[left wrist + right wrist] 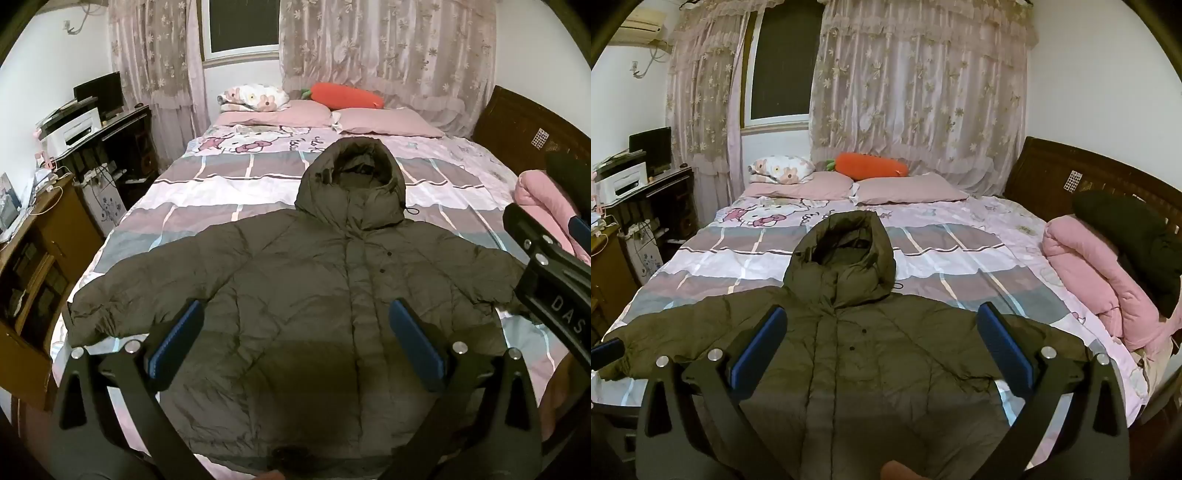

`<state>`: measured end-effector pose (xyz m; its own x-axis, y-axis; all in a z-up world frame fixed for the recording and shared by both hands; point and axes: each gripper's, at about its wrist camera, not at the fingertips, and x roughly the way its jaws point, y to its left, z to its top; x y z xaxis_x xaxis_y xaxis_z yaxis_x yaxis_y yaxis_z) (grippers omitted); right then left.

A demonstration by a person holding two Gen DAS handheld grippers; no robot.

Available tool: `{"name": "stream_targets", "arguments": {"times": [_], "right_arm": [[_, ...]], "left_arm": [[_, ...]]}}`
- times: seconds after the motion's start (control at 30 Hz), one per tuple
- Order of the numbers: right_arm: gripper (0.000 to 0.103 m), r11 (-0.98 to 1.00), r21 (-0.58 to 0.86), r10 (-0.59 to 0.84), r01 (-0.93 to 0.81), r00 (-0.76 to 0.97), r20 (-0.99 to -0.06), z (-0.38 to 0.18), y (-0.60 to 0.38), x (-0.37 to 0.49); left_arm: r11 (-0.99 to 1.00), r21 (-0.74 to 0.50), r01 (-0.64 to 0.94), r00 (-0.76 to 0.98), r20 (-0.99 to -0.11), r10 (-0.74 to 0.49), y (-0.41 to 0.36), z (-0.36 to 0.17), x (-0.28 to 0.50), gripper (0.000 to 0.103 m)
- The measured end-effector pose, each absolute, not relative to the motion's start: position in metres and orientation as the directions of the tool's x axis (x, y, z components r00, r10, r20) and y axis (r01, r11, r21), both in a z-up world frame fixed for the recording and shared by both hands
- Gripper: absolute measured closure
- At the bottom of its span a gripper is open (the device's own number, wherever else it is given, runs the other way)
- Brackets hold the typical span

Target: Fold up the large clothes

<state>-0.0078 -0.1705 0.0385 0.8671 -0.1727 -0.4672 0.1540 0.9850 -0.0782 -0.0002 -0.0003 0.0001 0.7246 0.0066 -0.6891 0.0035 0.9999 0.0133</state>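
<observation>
A dark olive hooded puffer jacket (295, 288) lies flat, front up, on the bed, sleeves spread to both sides and hood pointing to the pillows; it also shows in the right wrist view (871, 354). My left gripper (295, 332) is open and empty, held above the jacket's chest. My right gripper (882, 339) is open and empty, above the jacket's right half. The right gripper's body shows at the right edge of the left wrist view (554, 273), over the right sleeve.
The bed has a pink plaid cover (229, 184), pink pillows (384, 122) and a carrot plush (347, 96). A rolled pink quilt (1089, 273) and dark garment (1126, 229) lie at the right by the headboard. A desk with printer (77, 129) and wooden cabinet (37, 258) stand left.
</observation>
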Motion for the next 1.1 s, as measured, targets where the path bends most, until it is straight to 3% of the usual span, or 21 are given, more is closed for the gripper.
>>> {"name": "stream_targets", "arguments": {"times": [1.1], "right_arm": [[0.001,0.985,-0.076,-0.170,0.153,0.863,-0.476,0.0422,-0.1747,-0.0100]], "left_arm": [[1.000,0.019,0.003,0.724,-0.689,0.011,-0.0002,0.0000,-0.0001,0.002]]}}
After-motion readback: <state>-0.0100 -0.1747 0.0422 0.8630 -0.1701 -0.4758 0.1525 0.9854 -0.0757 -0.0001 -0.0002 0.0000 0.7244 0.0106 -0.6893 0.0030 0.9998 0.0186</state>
